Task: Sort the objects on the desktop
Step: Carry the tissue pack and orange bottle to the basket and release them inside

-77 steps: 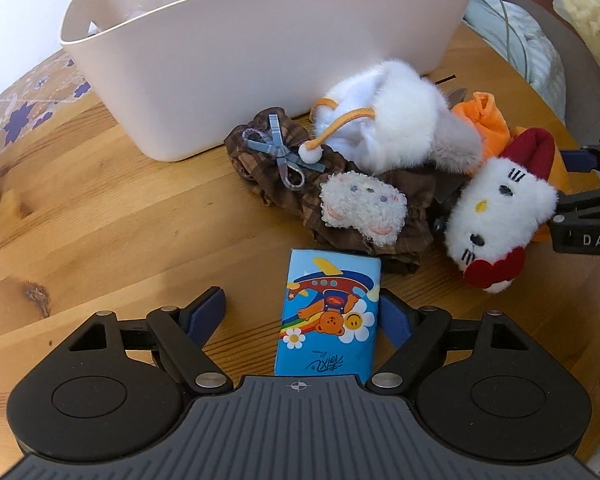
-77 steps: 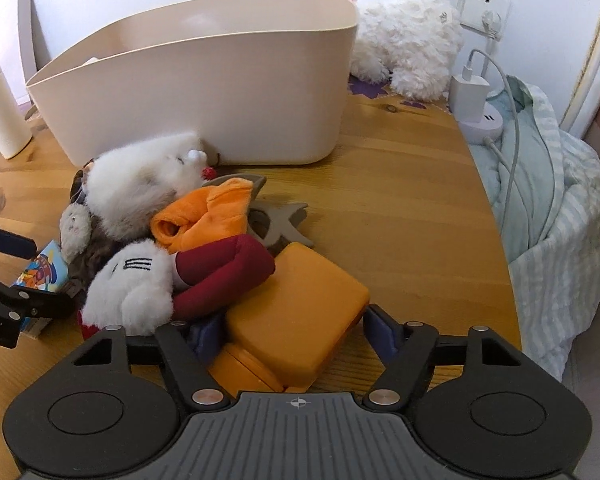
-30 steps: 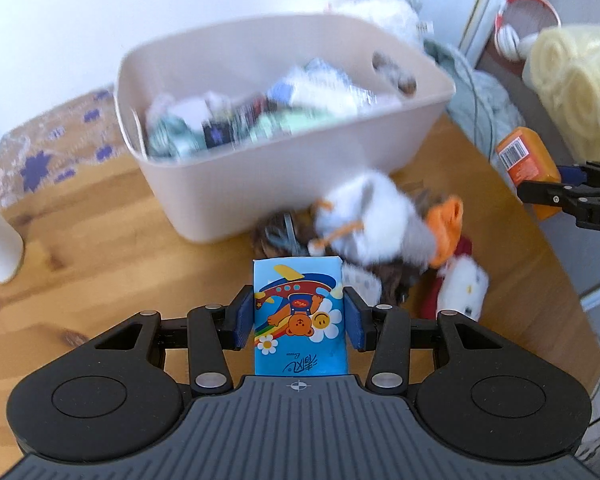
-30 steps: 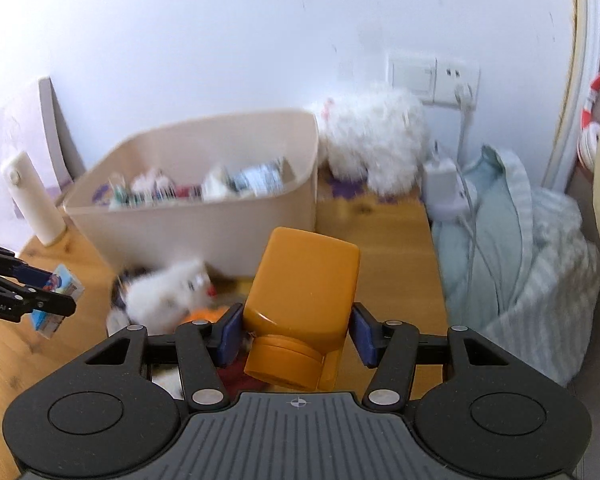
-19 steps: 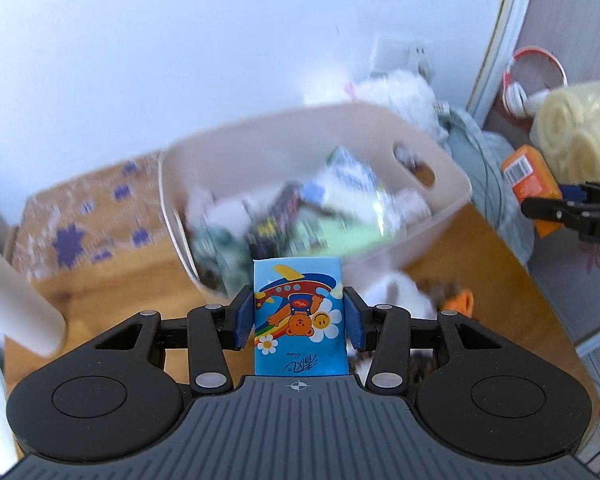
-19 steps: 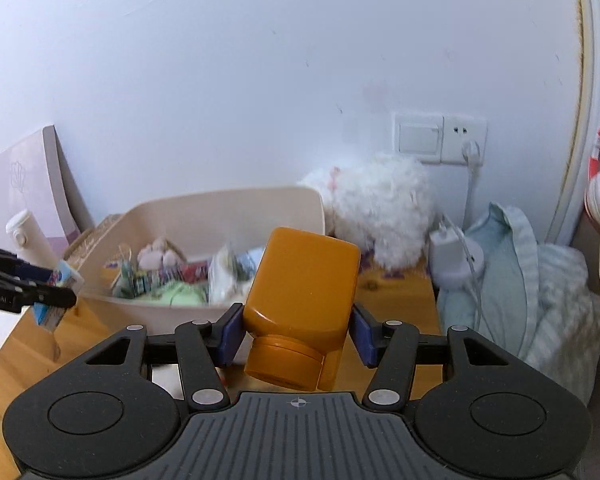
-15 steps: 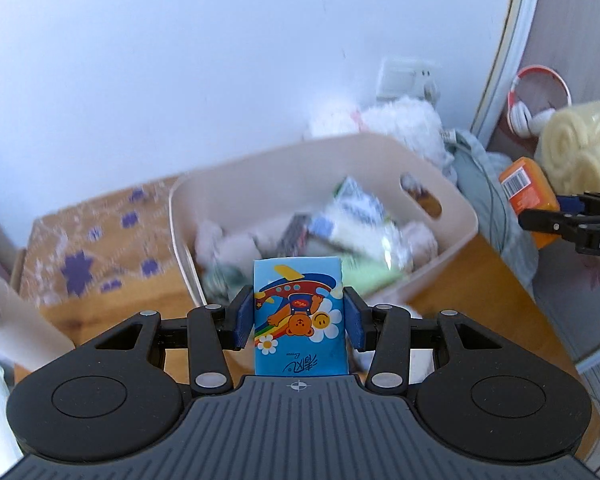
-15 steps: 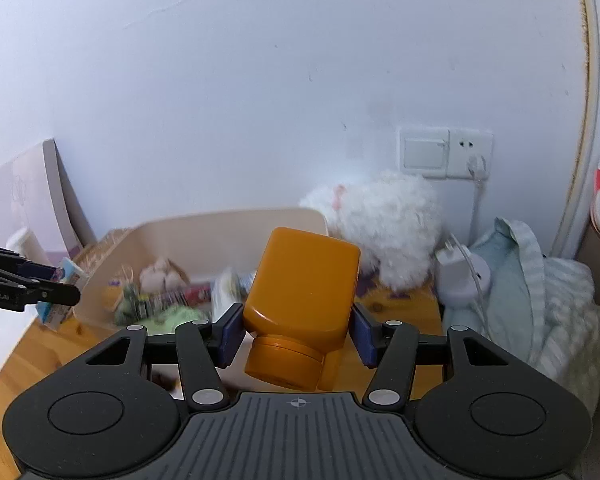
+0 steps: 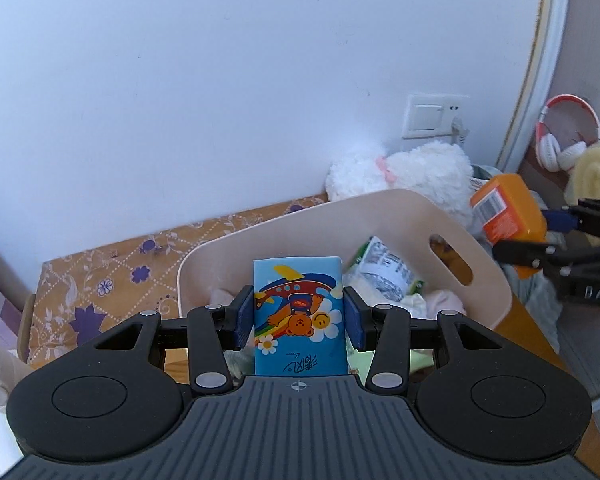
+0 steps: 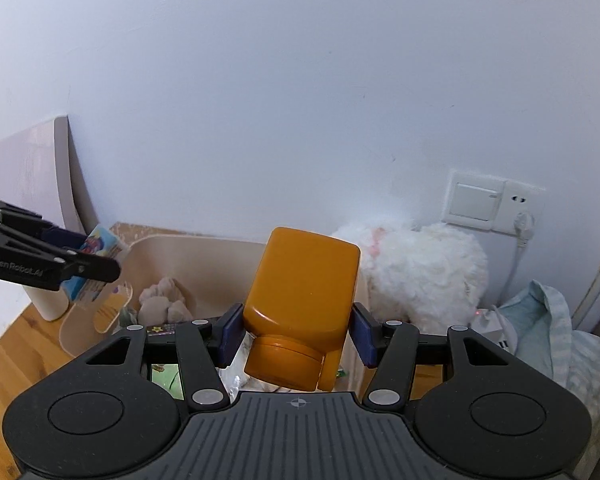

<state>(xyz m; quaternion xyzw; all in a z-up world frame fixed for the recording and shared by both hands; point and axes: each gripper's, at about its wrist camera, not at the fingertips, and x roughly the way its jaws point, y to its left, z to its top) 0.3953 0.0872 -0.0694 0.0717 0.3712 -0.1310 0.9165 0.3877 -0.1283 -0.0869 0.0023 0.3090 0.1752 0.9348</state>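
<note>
1. Left wrist view: only here, headphones (image 9: pixel 565 133) beside the doorframe. Left gripper (image 9: pixel 299 316) clamps the tissue pack (image 9: pixel 299 312) above the beige bin (image 9: pixel 485 276).
2. Right wrist view: only here, a leaning board (image 10: pixel 32 184). Right gripper (image 10: pixel 299 334) clamps the orange bottle (image 10: pixel 302 300), cap toward the camera, above the bin.

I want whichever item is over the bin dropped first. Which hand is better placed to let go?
Probably left: its tissue pack hangs over the bin; the right gripper's orange bottle sits past the rim.
</note>
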